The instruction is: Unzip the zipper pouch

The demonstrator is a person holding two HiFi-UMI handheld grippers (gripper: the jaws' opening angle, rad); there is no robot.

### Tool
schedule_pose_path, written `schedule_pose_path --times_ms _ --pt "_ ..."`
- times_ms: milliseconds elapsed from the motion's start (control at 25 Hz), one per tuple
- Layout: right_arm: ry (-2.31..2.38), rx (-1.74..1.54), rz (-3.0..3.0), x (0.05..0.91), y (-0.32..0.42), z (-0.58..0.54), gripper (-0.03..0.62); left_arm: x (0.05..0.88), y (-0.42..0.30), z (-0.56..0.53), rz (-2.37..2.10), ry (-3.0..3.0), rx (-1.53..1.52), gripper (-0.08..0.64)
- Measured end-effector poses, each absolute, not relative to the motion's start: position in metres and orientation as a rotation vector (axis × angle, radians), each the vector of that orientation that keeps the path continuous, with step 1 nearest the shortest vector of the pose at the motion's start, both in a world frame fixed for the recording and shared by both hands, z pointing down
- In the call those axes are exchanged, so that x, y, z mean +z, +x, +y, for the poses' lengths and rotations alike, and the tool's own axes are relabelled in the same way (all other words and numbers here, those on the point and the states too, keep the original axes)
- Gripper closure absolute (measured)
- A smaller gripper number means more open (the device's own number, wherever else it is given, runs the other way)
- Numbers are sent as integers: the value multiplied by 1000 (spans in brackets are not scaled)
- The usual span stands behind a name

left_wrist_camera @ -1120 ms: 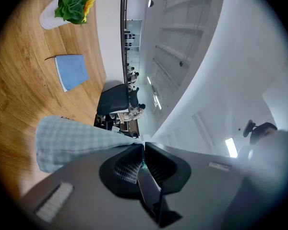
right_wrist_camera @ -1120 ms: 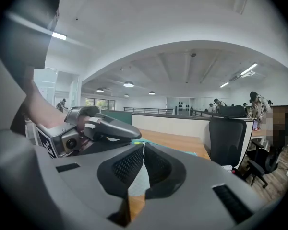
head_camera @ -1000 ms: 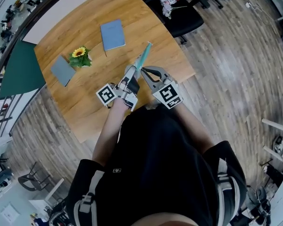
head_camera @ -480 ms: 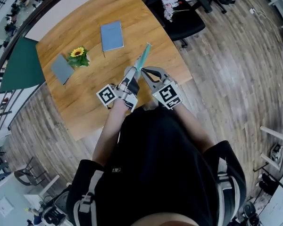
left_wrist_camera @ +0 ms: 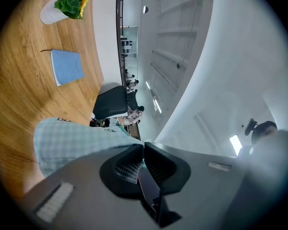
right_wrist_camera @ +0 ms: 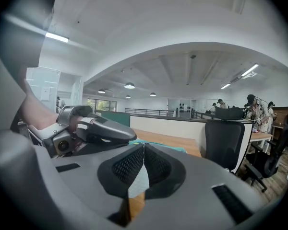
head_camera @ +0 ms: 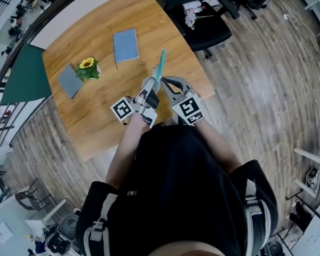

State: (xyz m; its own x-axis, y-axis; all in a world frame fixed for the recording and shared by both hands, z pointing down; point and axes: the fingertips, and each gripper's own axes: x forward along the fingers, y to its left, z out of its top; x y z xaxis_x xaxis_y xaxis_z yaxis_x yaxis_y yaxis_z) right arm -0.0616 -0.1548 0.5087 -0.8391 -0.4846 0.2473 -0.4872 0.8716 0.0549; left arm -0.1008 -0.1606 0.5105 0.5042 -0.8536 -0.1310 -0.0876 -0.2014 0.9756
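The pale teal checked zipper pouch is held up over the wooden table, its far end pointing away from me. My left gripper grips its near end from the left; its jaws are closing, with the pouch's edge pinched between the pads. Just to the right, my right gripper is shut on a pale bit of the pouch that hangs below its pads. I cannot tell whether that is the zipper pull. The left gripper shows close by in the right gripper view.
On the table lie a blue notebook, a grey notebook and a small sunflower pot. A black office chair stands past the table's far right edge. A green board leans at the left.
Both grippers stay at almost the same spot with the pouch. The pouch's far end has swung slightly to the left.
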Motion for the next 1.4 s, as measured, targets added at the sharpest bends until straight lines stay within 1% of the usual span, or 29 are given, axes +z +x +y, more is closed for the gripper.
schedule_pose_path --times_ms 240,600,720,760,960,1200,1400 --pt "749 53 -2803 508 -55 -162 586 508 -94 -166 -832 1652 -845 548" --pt "659 -85 -2823 496 -58 -156 588 504 -97 -168 -760 1607 -947 525" --pt "657 -95 -2821 496 -57 -158 588 502 -94 -170 -705 1587 -974 470" --pt "656 -97 -2824 496 -56 -158 588 502 -93 -170 -692 1582 -978 469" --pt "647 -114 -2831 493 -56 -155 588 504 -92 -169 -657 1563 -989 522" --pt "768 -6 -2811 497 -45 -168 586 503 -87 -169 -700 1613 -930 540" --pt "764 -37 -2800 496 -42 -170 586 502 -88 -165 -690 1610 -937 538"
